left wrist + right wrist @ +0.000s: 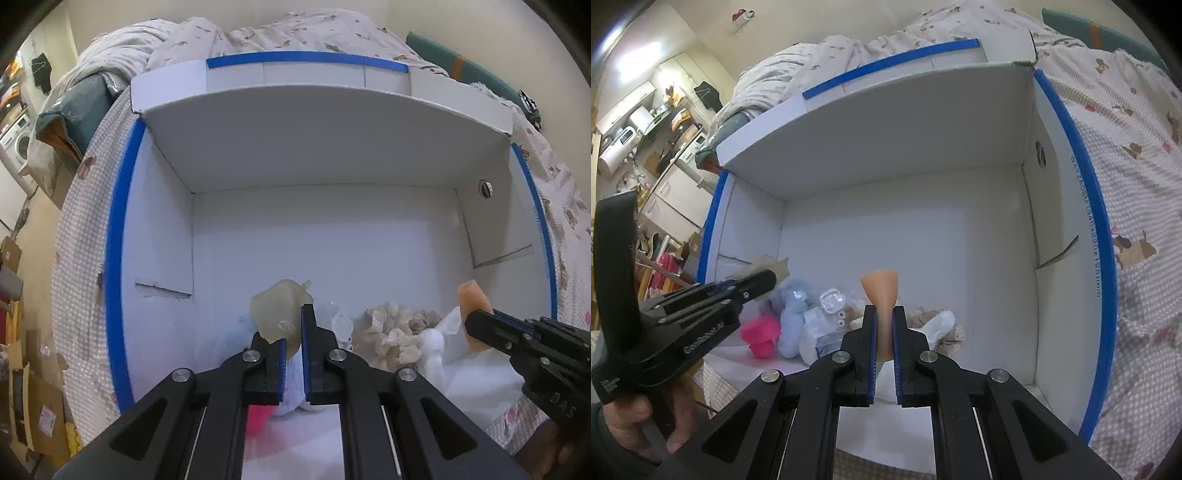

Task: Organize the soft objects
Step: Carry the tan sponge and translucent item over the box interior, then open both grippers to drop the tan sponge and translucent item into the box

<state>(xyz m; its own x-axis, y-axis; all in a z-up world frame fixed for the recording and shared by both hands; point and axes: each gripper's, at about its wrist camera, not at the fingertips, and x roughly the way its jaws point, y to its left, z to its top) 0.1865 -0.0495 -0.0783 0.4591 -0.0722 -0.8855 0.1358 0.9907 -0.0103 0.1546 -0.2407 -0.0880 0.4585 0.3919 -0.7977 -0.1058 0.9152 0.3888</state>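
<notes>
My left gripper (293, 326) is shut on a pale yellow, translucent soft piece (277, 310) and hangs over the near left part of a white cardboard box (332, 236) with blue-edged rims. In the right wrist view, my right gripper (884, 321) is shut on a peach-orange soft piece (879, 288) over the same box (905, 229). Each gripper shows in the other's view: the right gripper (476, 325) with its peach piece (472, 295), and the left gripper (768, 278) with its yellow piece (772, 264).
On the box floor near the front lie a pink rubbery toy (761, 334), a light blue plush (794, 310), a clear plastic packet (831, 297), a cream lacy cloth (391, 328) and a white plush (938, 323). The box stands on a bed with a dotted sheet (1137, 221). A hand (628, 417) holds the left gripper.
</notes>
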